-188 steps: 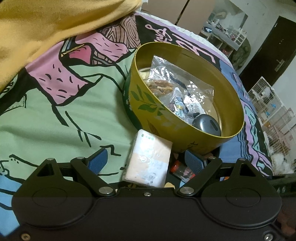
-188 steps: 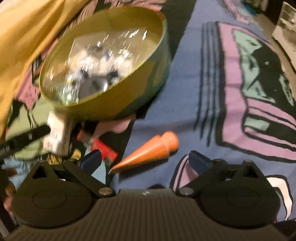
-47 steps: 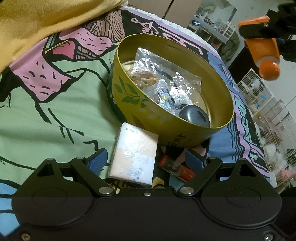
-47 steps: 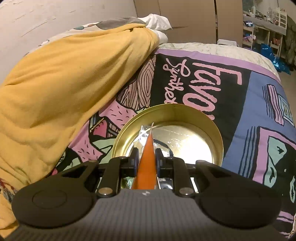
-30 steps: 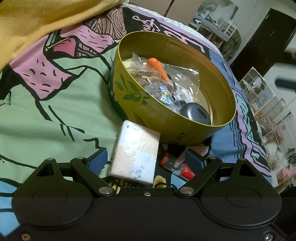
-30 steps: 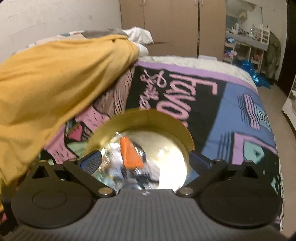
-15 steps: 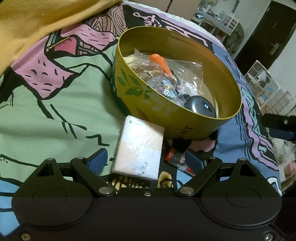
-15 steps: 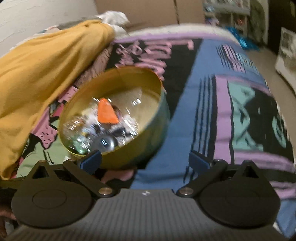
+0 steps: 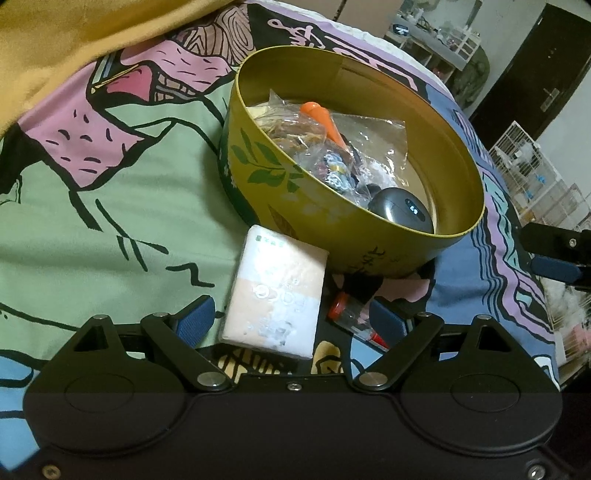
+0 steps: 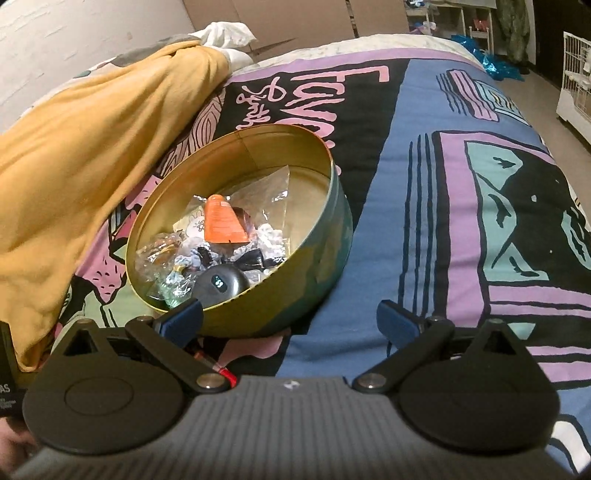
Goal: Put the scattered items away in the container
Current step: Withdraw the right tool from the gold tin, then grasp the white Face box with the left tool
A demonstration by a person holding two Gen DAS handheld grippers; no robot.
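A round gold tin (image 9: 458, 155) (image 10: 325, 236) stands on the patterned bedspread. Inside lie clear plastic bags (image 9: 369, 136), an orange carrot toy (image 9: 325, 120) (image 10: 223, 221) and a dark oval case (image 9: 400, 210) (image 10: 221, 282). A pale tissue pack (image 9: 277, 291) lies against the tin's near side, between the wide-apart fingers of my left gripper (image 9: 290, 323), which is open. A small red-capped tube (image 9: 351, 317) (image 10: 216, 365) lies beside the pack by the right pad. My right gripper (image 10: 288, 321) is open and holds nothing, low at the tin's near right; it shows in the left wrist view (image 9: 554, 258).
A yellow blanket (image 10: 74, 147) (image 9: 74, 33) is heaped on the bed left of the tin. The bedspread (image 10: 461, 184) runs flat to the right. Beyond the bed's edge are a white wire cage (image 9: 524, 158), shelves and a dark door.
The right gripper let the carrot fall into the tin, opened, and sank to the tin's near right side. The left gripper stayed open around the tissue pack.
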